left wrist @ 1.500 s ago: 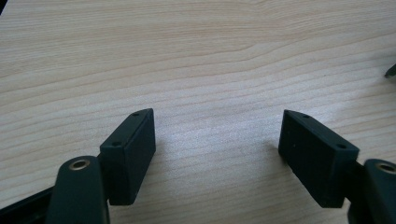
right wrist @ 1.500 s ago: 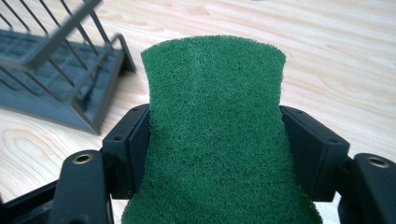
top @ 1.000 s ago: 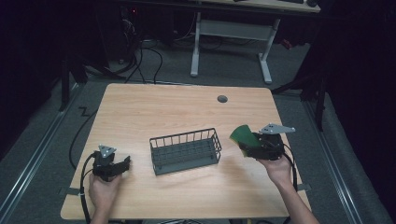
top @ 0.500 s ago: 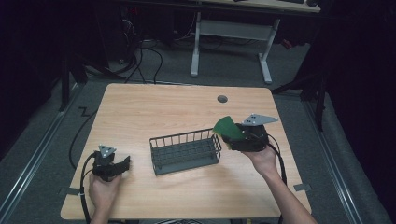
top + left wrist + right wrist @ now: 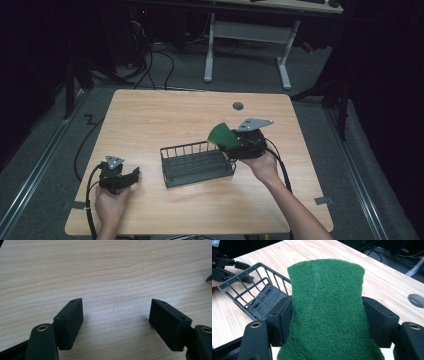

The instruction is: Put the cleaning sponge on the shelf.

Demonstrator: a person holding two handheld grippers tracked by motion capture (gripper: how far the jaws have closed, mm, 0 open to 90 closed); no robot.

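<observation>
Right gripper (image 5: 231, 145) is clamping a green scouring pad (image 5: 220, 135), jaws pinching its two side edges so it bows between them. The pad is hanging in the air at the right end of the dark wire basket (image 5: 197, 164), just above its rim; the person looks to be carrying it in for a drop. Judgement: centre the pad over the basket floor (image 5: 263, 302) before releasing, and tilt it down so the free end goes in first, since it is about as wide as the basket. Near rim wires could be snagging the pad's corner. Left gripper (image 5: 131, 177) is resting on the table (image 5: 165, 115) with jaws spread and holding nothing, apart from the basket. Open tabletop lies behind the basket; the cable hole (image 5: 238, 106) sits well back.
</observation>
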